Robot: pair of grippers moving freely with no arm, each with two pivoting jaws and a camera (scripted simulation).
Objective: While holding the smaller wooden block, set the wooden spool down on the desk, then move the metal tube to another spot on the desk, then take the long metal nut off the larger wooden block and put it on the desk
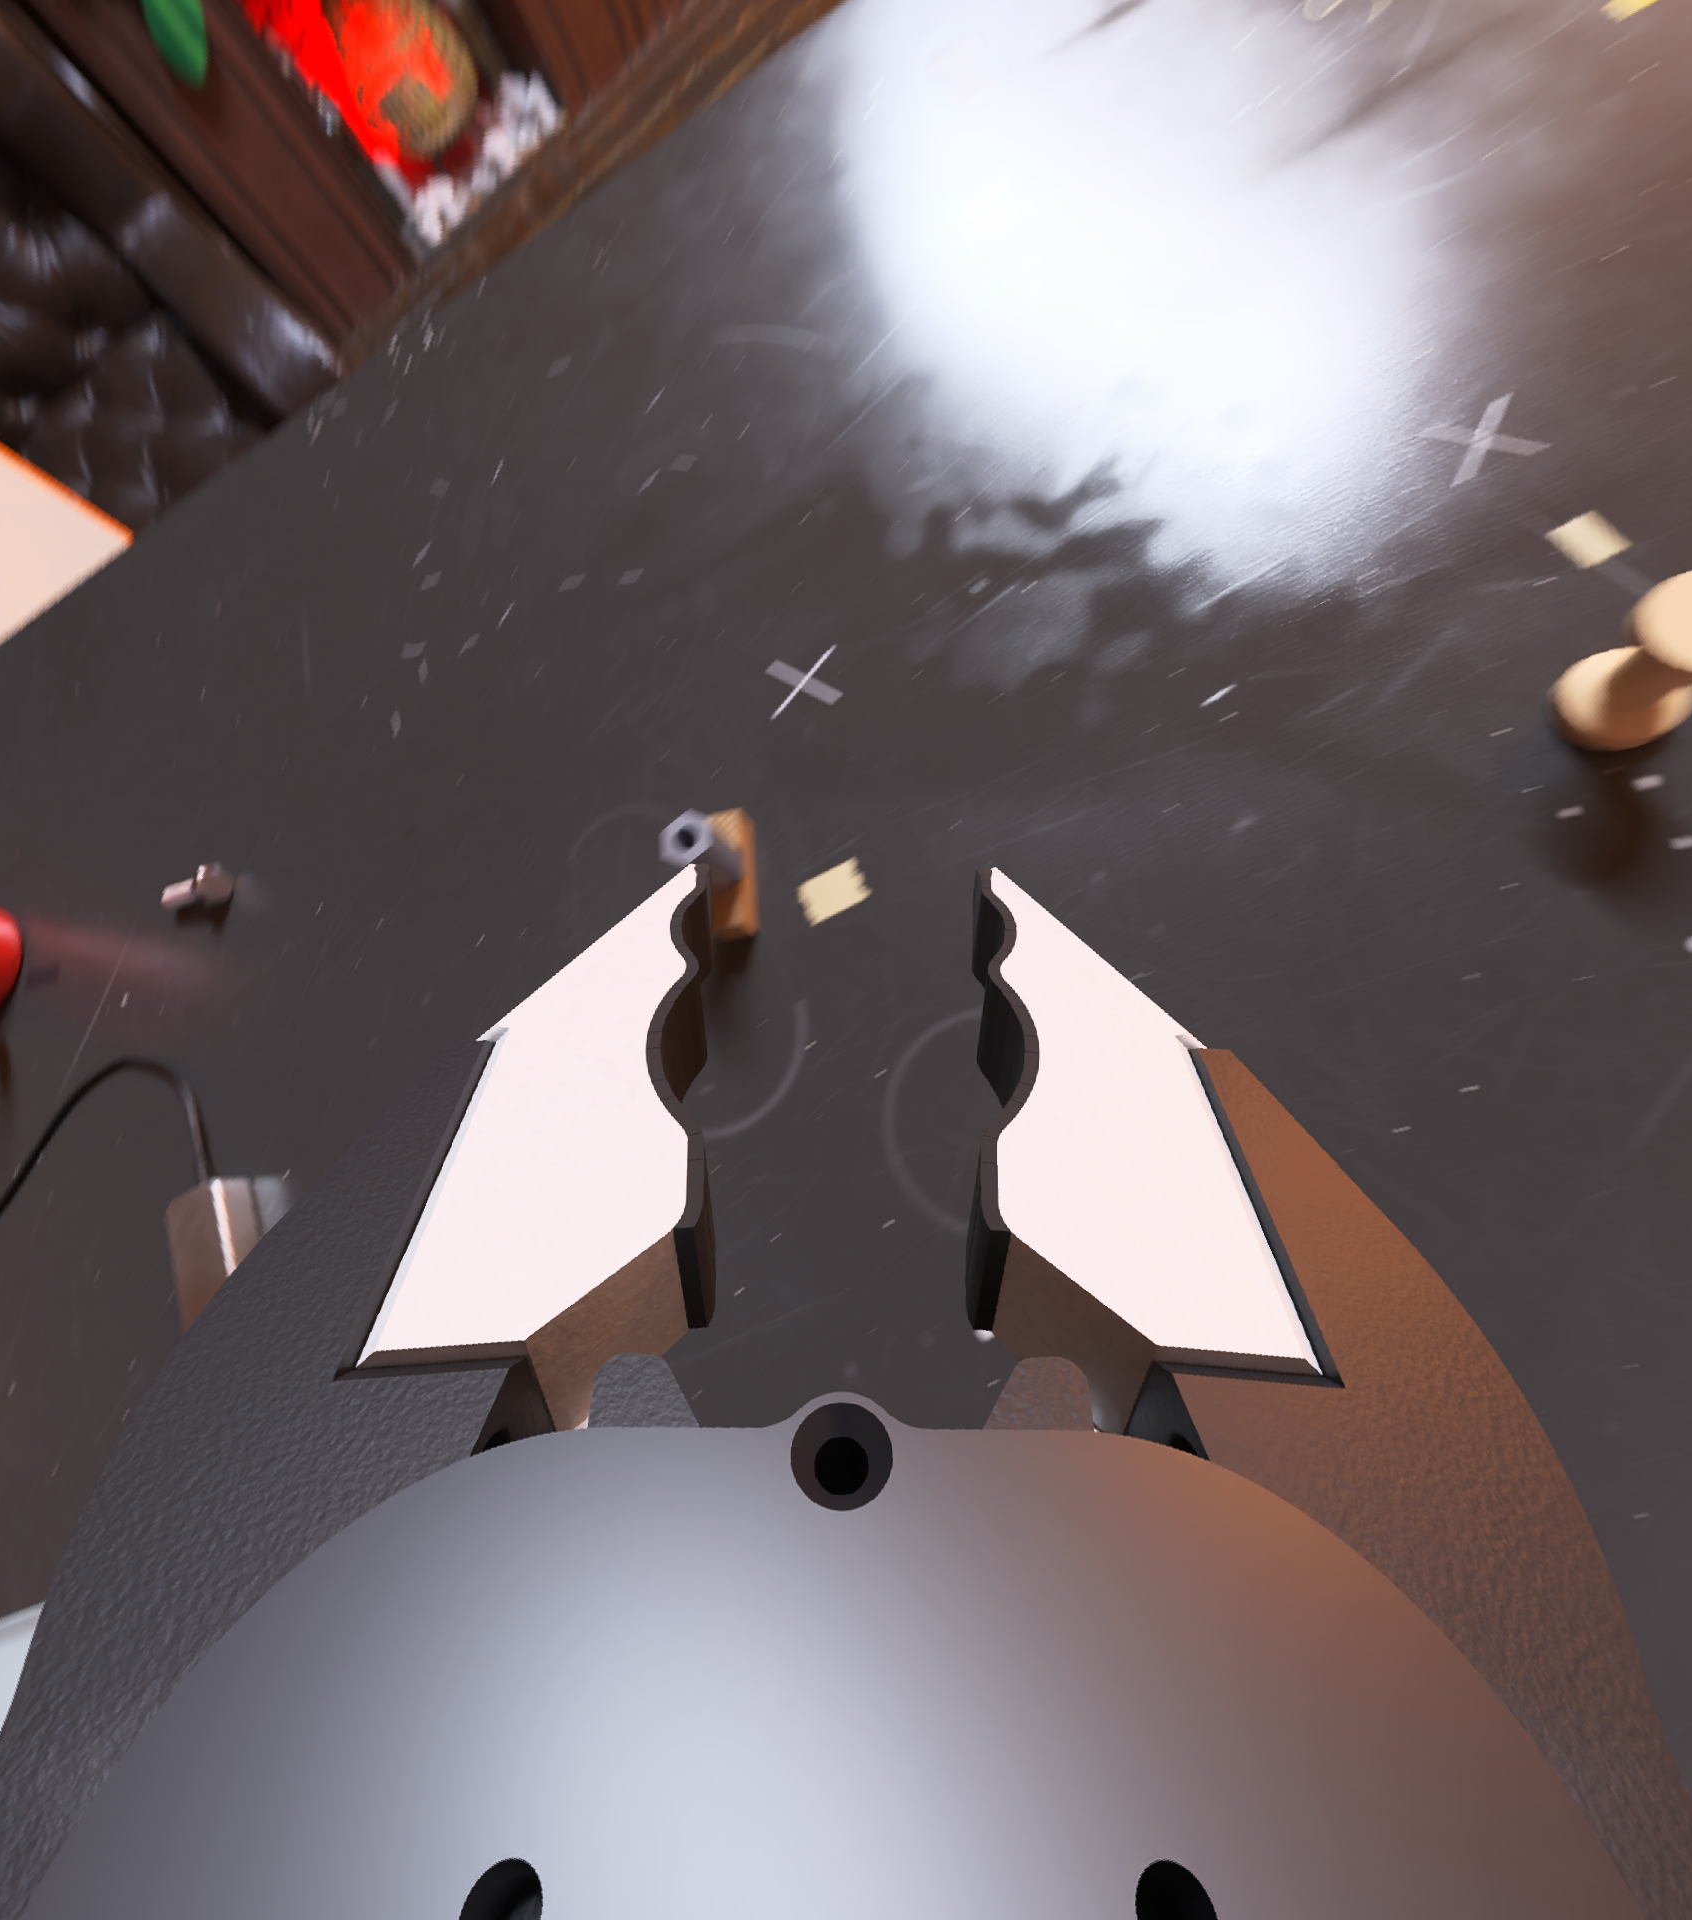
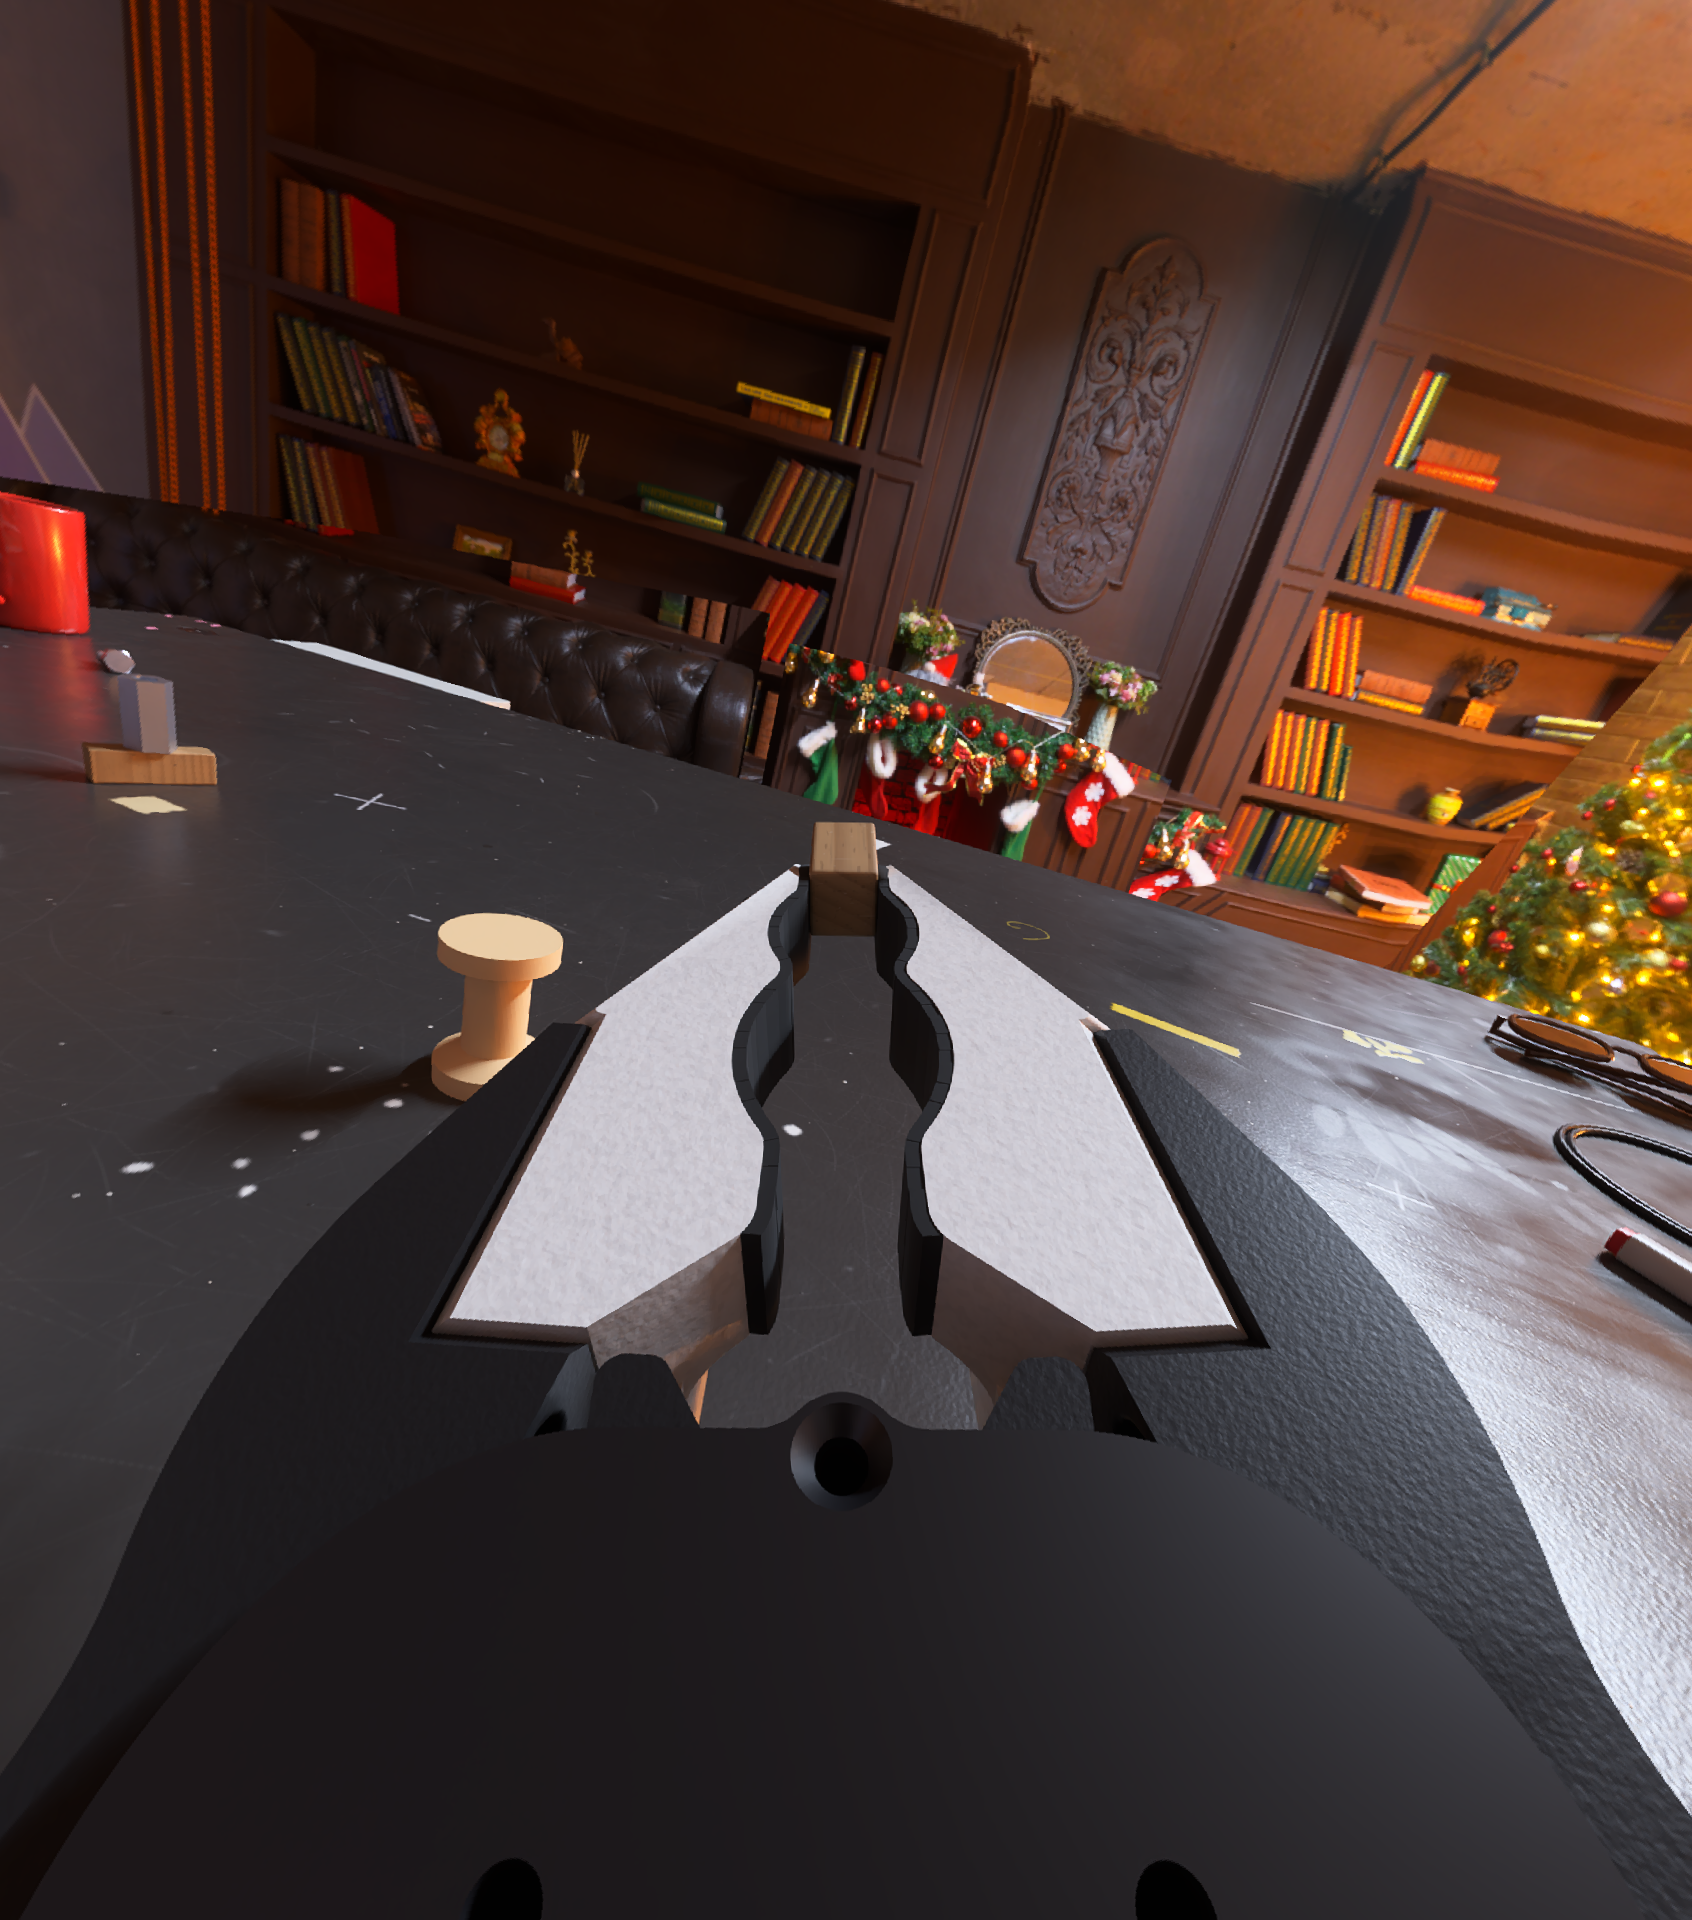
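Right wrist view: the bench (image 2: 198, 1039) fills the lower frame, dark and scuffed. I take the spool (image 2: 494, 1003) as my landmark. It stands upright on its flange on the bench, so I judge that step done. Just right of the spool, my right hand-held gripper (image 2: 842, 894) pinches the small block (image 2: 843, 878) at its very fingertips, lifted off the bench, because the task wants that block held throughout. Far behind and left of the spool, the big block (image 2: 151, 766) lies flat with the nut (image 2: 146, 712) standing upright on it. It is a steady base, which should let the nut lift straight off. Beyond that stands a red mug (image 2: 21, 558). A small metal piece (image 2: 116, 660), probably the tube, lies just behind the nut.

In the left wrist view, my left hand-held gripper (image 1: 842, 883) hangs over the bench with its jaws spread and empty, well left of the spool (image 1: 1673, 655). Its left finger (image 1: 603, 1039) partly covers the big block (image 1: 733, 873) and nut (image 1: 691, 836). The likely tube (image 1: 198, 888) lies farther left still, so I judge moving it comes next.
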